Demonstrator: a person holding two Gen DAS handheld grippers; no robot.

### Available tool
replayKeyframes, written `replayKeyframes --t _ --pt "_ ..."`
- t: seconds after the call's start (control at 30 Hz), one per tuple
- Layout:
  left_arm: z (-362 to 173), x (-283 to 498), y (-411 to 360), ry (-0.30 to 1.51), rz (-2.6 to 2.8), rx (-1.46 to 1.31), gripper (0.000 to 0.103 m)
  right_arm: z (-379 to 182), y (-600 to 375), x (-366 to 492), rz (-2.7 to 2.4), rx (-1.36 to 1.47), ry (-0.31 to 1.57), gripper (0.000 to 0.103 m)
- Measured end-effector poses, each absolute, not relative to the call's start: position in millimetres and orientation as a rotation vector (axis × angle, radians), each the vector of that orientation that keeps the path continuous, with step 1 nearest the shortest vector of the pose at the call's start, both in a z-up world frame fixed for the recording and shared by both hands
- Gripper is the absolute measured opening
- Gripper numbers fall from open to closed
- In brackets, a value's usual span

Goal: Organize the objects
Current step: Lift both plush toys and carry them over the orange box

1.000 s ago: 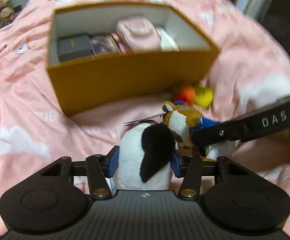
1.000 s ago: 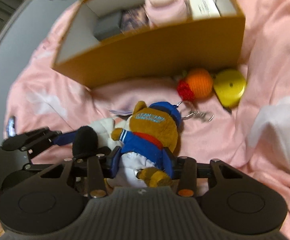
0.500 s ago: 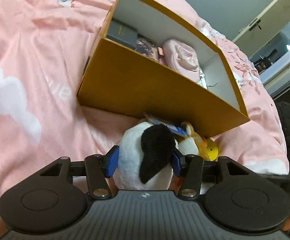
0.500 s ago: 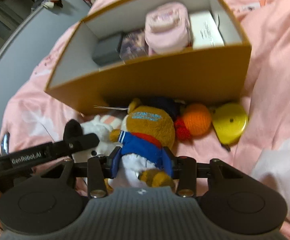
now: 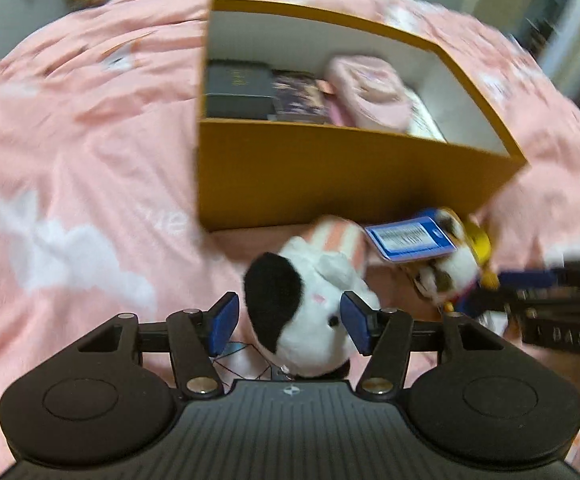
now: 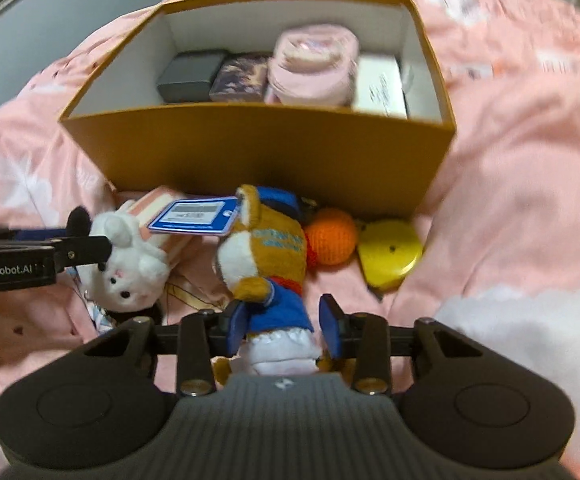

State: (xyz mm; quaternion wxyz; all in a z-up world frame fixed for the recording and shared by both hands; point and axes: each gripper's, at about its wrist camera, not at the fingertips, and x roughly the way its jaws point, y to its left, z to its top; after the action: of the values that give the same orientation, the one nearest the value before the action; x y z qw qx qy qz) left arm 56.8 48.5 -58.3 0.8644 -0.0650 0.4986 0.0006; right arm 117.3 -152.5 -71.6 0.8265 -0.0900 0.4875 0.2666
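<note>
A white plush with a black ear (image 5: 297, 308) lies on the pink bedspread between the open jaws of my left gripper (image 5: 290, 318); it also shows in the right wrist view (image 6: 126, 268). A brown plush in a blue outfit (image 6: 268, 264) with a blue price tag (image 6: 194, 218) lies between the open jaws of my right gripper (image 6: 286, 326), not squeezed. The open orange box (image 6: 258, 152) stands just beyond both plushes; it also shows in the left wrist view (image 5: 329, 176).
The box holds a dark case (image 6: 190, 76), a patterned card box (image 6: 242, 78), a pink round pouch (image 6: 313, 64) and a white box (image 6: 379, 88). An orange knitted ball (image 6: 331, 236) and a yellow disc (image 6: 389, 254) lie against the box front. A pink striped item (image 6: 162, 216) lies behind the white plush.
Both grippers have opened and the two plushes now rest on the bedspread in front of the box. The views have swung, and the blue price tag now shows.
</note>
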Motion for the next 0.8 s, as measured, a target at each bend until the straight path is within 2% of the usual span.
replayKeyframes --t 0.17,0.33,0.47,0.67,0.8 --pt "-52 62 30 1.037 -0.102 0.066 0.067 -65 -142 118 0.609 -0.237 1.005 0.041" --pt "-53 80 27 1.08 -0.196 0.174 0.067 -59 -132 119 0.654 -0.271 1.006 0.051" --pt "-61 98 25 1.135 -0.304 0.262 0.068 -63 -126 118 0.662 -0.332 1.018 0.051" --pt "-72 124 30 1.241 -0.399 0.212 0.068 -75 -118 123 0.659 -0.374 1.047 0.05" --pt "-83 133 32 1.296 -0.404 0.171 0.07 -82 -119 130 0.65 -0.369 1.07 0.045"
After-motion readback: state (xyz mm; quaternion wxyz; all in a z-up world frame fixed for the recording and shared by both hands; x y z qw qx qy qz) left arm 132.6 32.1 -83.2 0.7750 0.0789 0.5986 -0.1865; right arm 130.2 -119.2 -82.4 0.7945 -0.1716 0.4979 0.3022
